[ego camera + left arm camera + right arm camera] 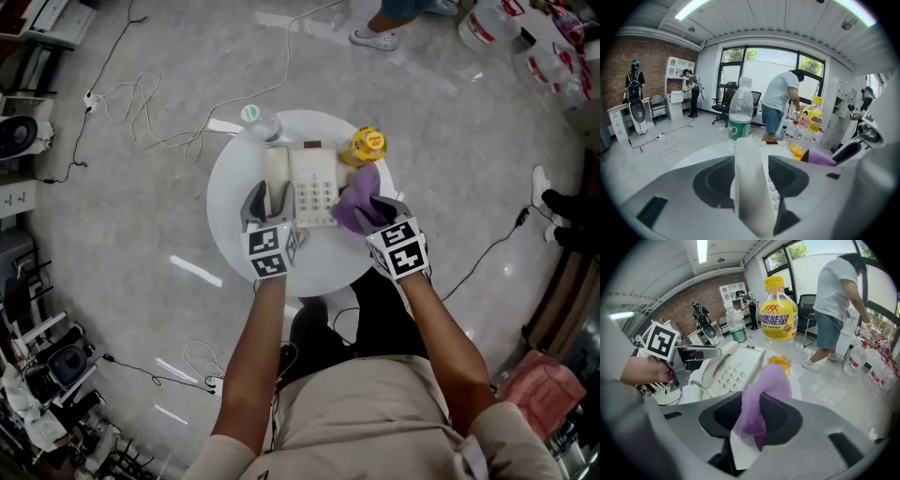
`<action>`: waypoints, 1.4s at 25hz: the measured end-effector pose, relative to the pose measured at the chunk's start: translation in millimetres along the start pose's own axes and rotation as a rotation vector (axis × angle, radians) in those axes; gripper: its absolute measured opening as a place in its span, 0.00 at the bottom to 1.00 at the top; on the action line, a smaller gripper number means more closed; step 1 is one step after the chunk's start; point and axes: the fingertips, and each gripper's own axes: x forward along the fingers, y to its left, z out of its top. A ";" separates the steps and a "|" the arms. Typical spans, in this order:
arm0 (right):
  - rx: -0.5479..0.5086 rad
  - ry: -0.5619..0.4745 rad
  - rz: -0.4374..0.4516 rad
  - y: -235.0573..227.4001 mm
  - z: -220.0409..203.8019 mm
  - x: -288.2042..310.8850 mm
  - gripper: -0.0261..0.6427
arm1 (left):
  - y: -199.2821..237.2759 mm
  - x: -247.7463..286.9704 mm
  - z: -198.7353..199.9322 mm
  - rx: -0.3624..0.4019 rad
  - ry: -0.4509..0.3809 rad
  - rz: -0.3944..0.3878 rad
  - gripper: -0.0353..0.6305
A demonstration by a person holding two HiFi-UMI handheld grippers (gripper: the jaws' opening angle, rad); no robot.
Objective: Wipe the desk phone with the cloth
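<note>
**Wiping stage, head view and both gripper views.** The right gripper (373, 212) had its jaws closed narrowly on a bunched purple cloth (764, 394). The cloth stood up between the jaws, just beside the right edge of the white push-button desk phone (314, 187) on the round white worktop (230, 192). The left gripper (268, 197) had its jaws closed on the white handset (275, 167), which appeared to lie in its cradle on the phone's left side.

Hazards, as judged:
- **(a)** The yellow-capped bottle of orange drink (367, 145) stood close behind the cloth. A stroke swept away from the person could tip it onto the phone.
- **(b)** Only a fold of cloth was pinched, so drag across the keys could pull it free.
- **(c)** A lift or twist by the left gripper could unseat the handset. It could also shove the phone toward the clear water bottle with a green label (262, 124) at the far rim.

**Pose.** Both forearms reached forward from the body, roughly parallel, one on each side of the phone. Both grippers were angled down toward the worktop, with their marker cubes facing the head camera.
</note>
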 end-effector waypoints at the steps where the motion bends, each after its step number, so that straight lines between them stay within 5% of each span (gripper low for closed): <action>1: -0.003 -0.003 0.003 1.7 2.8 -2.7 0.23 | 0.3 -4.0 4.5 0.003 -0.008 -0.004 0.37; 11: -0.021 -0.063 -0.025 9.8 38.0 -49.7 0.28 | 4.5 -66.1 68.7 0.033 -0.129 -0.053 0.37; 17: -0.021 -0.155 -0.065 22.4 70.4 -85.3 0.23 | 14.2 -116.7 100.8 0.045 -0.152 -0.150 0.36; 25: -0.059 -0.359 -0.051 64.7 134.0 -170.8 0.03 | 11.0 -212.5 164.9 0.068 -0.269 -0.241 0.19; 28: -0.094 -0.425 -0.024 84.7 157.8 -208.3 0.03 | 6.5 -247.6 185.3 0.066 -0.290 -0.283 0.10; 35: -0.132 -0.581 0.052 135.6 195.6 -296.7 0.03 | -14.7 -334.4 222.7 0.088 -0.353 -0.423 0.07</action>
